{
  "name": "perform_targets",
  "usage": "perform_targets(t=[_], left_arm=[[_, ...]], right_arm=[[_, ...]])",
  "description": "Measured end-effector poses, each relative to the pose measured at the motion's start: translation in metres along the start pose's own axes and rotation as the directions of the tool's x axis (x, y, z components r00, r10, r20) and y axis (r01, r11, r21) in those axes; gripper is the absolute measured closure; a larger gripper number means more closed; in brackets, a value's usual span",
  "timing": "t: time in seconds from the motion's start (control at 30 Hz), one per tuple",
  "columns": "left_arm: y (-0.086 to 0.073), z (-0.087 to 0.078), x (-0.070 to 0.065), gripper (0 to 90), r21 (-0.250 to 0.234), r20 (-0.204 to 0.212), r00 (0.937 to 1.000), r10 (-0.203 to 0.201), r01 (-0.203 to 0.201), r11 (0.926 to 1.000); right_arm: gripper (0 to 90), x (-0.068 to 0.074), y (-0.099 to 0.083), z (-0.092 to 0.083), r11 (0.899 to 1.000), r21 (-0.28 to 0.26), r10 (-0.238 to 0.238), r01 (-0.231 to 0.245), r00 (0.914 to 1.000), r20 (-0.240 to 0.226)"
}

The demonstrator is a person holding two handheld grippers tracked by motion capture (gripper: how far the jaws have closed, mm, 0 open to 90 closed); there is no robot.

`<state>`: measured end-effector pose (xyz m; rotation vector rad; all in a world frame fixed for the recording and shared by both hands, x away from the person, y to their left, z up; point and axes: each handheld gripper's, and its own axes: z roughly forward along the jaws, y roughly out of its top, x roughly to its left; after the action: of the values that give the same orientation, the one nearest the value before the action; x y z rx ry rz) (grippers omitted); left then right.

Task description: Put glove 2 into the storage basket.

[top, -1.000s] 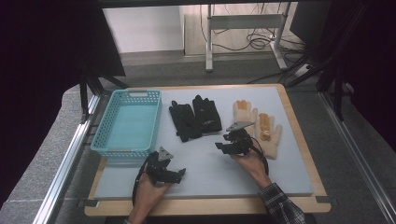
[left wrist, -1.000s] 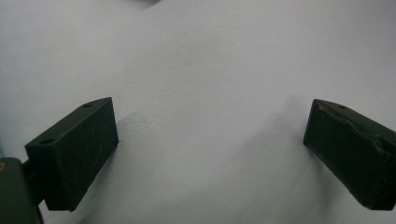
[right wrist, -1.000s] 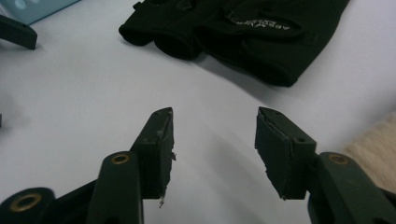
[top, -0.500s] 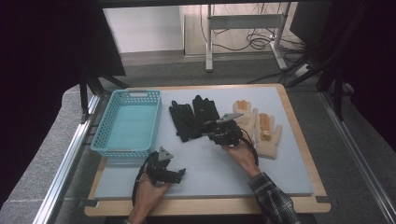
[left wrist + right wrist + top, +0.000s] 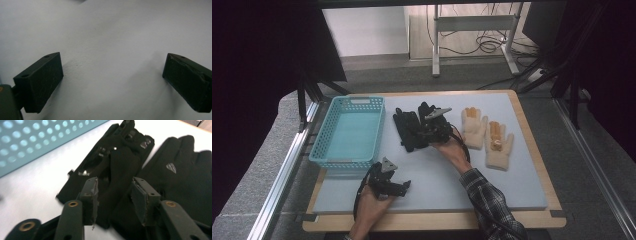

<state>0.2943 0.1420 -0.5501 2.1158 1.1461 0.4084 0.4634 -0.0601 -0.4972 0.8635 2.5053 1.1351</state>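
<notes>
The fingers [image 5: 142, 203] of the right gripper [image 5: 113, 200] stand about half spread over the black gloves, having just been opening; a fold of the left-hand black glove [image 5: 117, 162] lies in the gap between them, but the pads do not visibly press on it, so it is not pinched. The fingers [image 5: 41, 81] of the left gripper [image 5: 112, 82] are spread wide, with nothing between them but the bare grey mat [image 5: 110, 35].

Counted from the high view: two black gloves, two cream gloves, one blue basket [image 5: 349, 132], two grippers. Taking the basket as the landmark, the first black glove [image 5: 408, 129] lies just beside its right wall, flat on the mat [image 5: 512, 185]. The second black glove [image 5: 427, 112] lies touching the first, on the side away from the basket. The right gripper [image 5: 432, 131] hovers over this pair, held by the person's right hand [image 5: 452, 148], whose plaid sleeve [image 5: 489, 200] comes in from below. Farther from the basket, past the black pair, lie the two cream gloves [image 5: 486, 135] side by side, well apart from the basket. The left gripper [image 5: 387, 182] sits just in front of the basket's near right corner, held low by the left hand [image 5: 371, 205]. The mat covers the wooden table [image 5: 437, 220], and the basket stands on its left part
</notes>
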Motion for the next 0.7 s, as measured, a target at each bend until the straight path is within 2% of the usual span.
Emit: perform_targets(t=[0.3,0.4,0.5,0.53,0.6,0.63,0.67,0.7], left_arm=[[0.0,0.0,0.0,3.2,0.001,0.001,1.0,-0.001,0.001,1.0],[0.0,0.0,0.0,3.2,0.001,0.001,1.0,-0.001,0.001,1.0],[0.0,0.0,0.0,3.2,0.001,0.001,1.0,-0.001,0.001,1.0],[0.0,0.0,0.0,3.2,0.001,0.001,1.0,-0.001,0.001,1.0],[0.0,0.0,0.0,3.2,0.001,0.001,1.0,-0.001,0.001,1.0],[0.0,0.0,0.0,3.2,0.001,0.001,1.0,-0.001,0.001,1.0],[0.0,0.0,0.0,3.2,0.001,0.001,1.0,-0.001,0.001,1.0],[0.0,0.0,0.0,3.2,0.001,0.001,1.0,-0.001,0.0,1.0]], right_arm=[[38.0,-0.003,0.019,0.043,1.0,0.006,-0.015,0.015,0.9988,0.047],[29.2,-0.001,0.021,0.059,0.999,0.028,-0.017,0.016,0.9985,0.052],[26.0,0.002,0.022,0.073,0.997,0.072,-0.039,0.035,0.9973,0.062],[26.4,0.004,0.022,0.077,0.996,0.082,-0.049,0.043,0.9967,0.065],[31.5,0.004,0.022,0.078,0.996,0.083,-0.013,0.008,0.9982,0.059],[35.8,0.005,0.022,0.078,0.997,0.083,-0.005,0.0,0.9983,0.059],[45.0,0.006,0.022,0.076,0.996,0.09,0.001,-0.006,0.9989,0.048],[49.0,0.009,0.022,0.075,0.996,0.091,0.01,-0.015,0.9988,0.048]])
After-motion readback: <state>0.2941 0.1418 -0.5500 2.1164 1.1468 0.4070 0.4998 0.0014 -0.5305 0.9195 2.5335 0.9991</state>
